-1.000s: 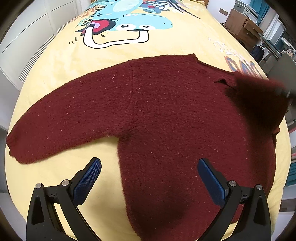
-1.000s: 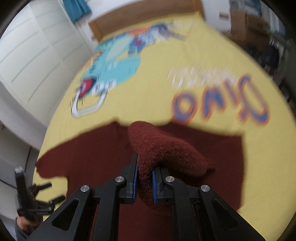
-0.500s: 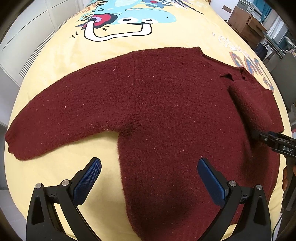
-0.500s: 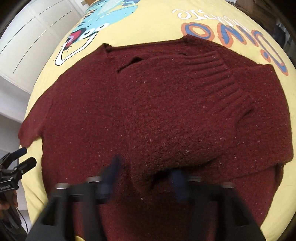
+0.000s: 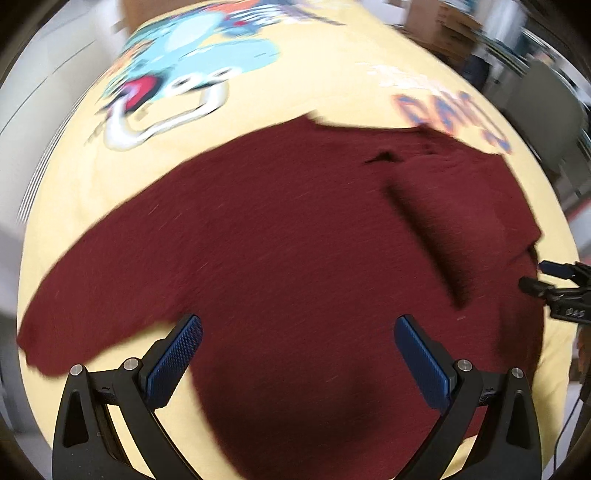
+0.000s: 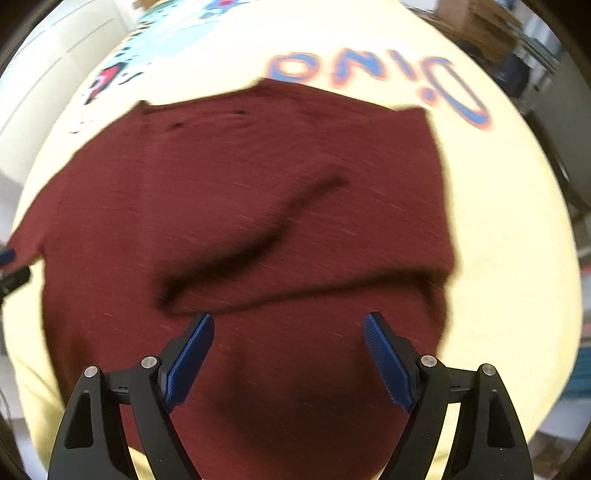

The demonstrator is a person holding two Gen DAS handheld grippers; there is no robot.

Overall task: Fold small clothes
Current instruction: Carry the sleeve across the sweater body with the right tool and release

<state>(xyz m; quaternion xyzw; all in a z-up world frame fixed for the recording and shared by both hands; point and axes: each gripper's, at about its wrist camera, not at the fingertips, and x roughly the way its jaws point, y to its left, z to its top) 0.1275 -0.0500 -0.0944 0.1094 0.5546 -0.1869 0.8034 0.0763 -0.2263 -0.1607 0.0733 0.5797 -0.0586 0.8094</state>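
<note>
A dark red knitted sweater lies flat on the yellow bedsheet. Its left sleeve stretches out to the left. The other sleeve lies folded across the body. My left gripper hangs open above the lower body of the sweater, with nothing between its blue pads. My right gripper hovers just below the folded sleeve; its jaws are opening and hold nothing. Its tips also show at the right edge of the left wrist view. Both views are blurred.
The bedsheet carries a cartoon dinosaur print and blue lettering beyond the sweater. White cupboard doors stand left of the bed. Wooden furniture and clutter are at the far right. The bed's edges are near on both sides.
My right gripper let go of the sleeve, which now lies folded across the body, and its jaws opened wide as it came down. The left gripper shifted sideways over the sweater.
</note>
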